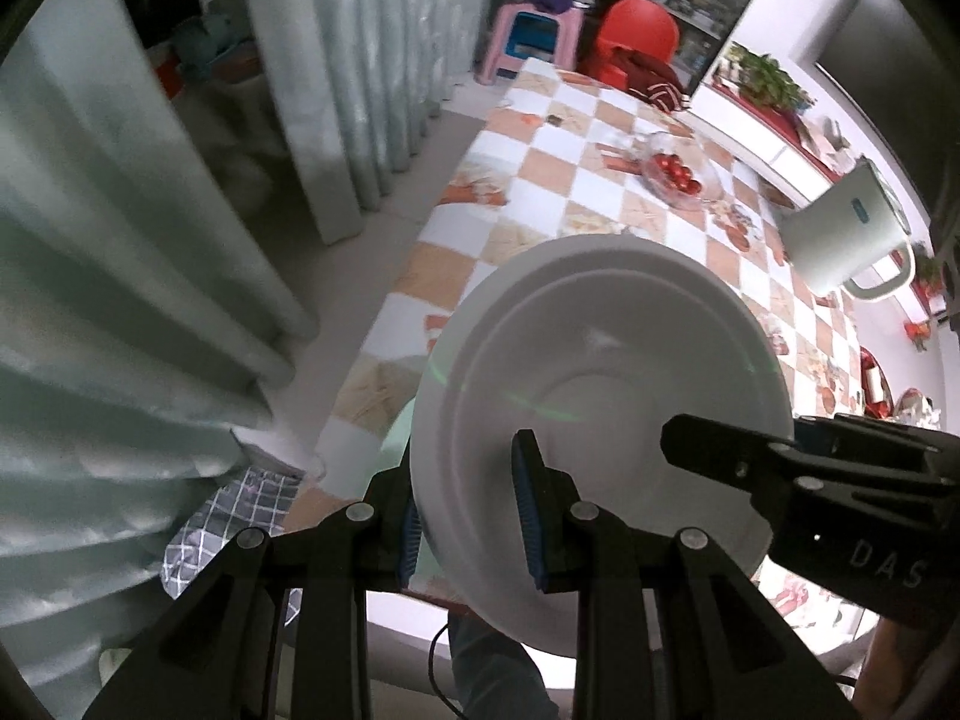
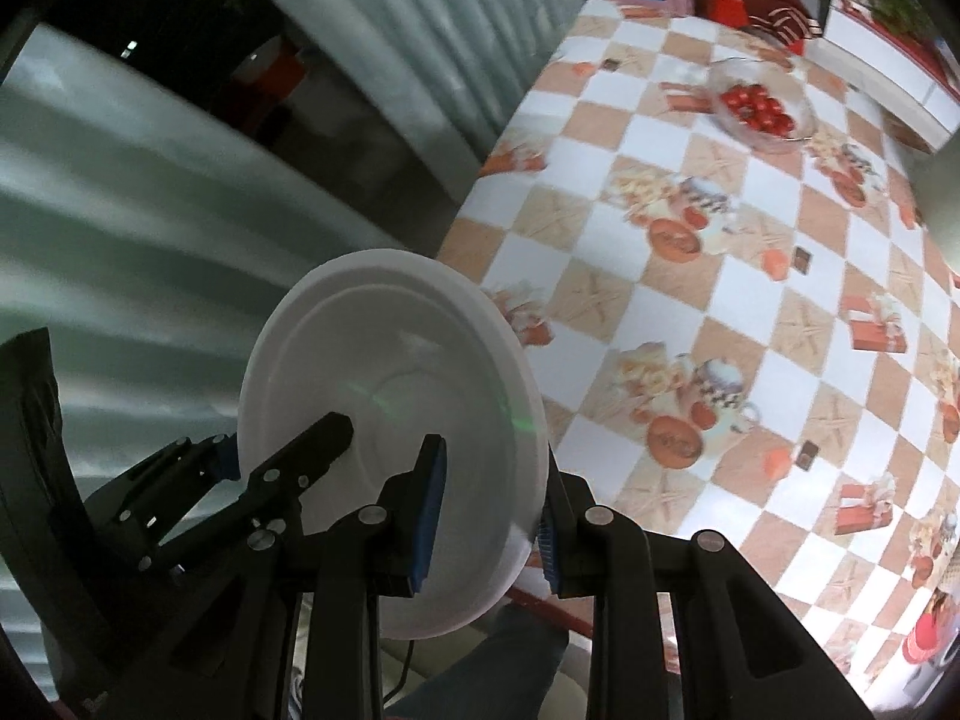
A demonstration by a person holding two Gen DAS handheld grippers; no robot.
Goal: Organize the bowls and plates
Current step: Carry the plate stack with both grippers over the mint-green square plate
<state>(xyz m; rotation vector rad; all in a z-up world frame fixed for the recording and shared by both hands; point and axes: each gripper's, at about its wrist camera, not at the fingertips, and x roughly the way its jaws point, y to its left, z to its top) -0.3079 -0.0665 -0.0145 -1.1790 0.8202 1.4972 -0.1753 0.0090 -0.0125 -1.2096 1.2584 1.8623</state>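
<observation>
Both grippers are holding one white plate [image 1: 594, 396] in the air, tilted steeply on edge above the near edge of the table [image 1: 540, 180].

The left gripper [image 1: 471, 525] is gripping the plate's lower left rim: its jaws are closed down to the rim's thickness, one blue pad on the face and one behind. The right gripper [image 2: 489, 525] is gripping the lower right rim in the same manner, narrowly closed with the rim between its pads. In the left wrist view the right gripper [image 1: 798, 468] is reaching in from the right side of the plate, one finger lying across the plate's face.

The plate's face is turning toward both cameras, and its flat plane is running roughly upright, from the grippers up and away. Both grippers are equally near, each already on the rim, so the coming move probably depends on which one lets go first.

The table, covered in a checkered orange-and-white cloth, is lying beyond and below the plate. A glass bowl of tomatoes [image 2: 759, 105] is standing well beyond the plate, toward the table's far end. A white kettle [image 1: 846, 234] is standing beyond the plate to the right. Pale curtains [image 1: 150, 228] are hanging left of the plate, and a red chair [image 1: 639, 30] and a pink stool [image 1: 528, 36] are standing past the table's far end.
</observation>
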